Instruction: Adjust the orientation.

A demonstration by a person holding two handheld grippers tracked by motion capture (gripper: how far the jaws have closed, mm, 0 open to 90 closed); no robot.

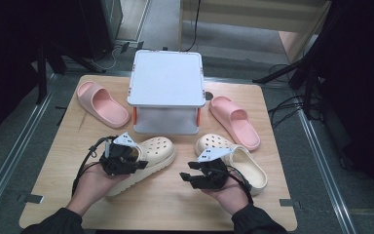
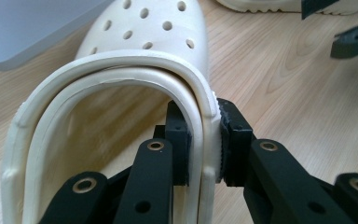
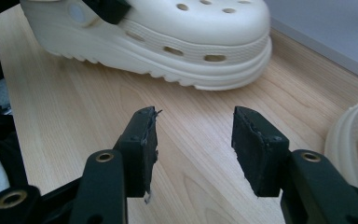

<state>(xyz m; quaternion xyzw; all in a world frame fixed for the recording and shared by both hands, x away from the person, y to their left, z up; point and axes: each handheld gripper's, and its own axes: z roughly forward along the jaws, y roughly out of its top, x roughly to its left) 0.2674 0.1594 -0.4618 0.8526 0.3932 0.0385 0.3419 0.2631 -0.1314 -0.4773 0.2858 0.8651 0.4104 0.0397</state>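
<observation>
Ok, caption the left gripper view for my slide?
Left gripper clamped on the cream clog's rim above the wooden table.

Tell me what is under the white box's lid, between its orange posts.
The white box stands on orange posts at its front corners. A pale grey front panel spans the gap between them. It covers whatever lies behind it, so the contents cannot be seen.

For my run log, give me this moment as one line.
left gripper: shut on left clog | right gripper: open, empty | right clog: on table
</observation>
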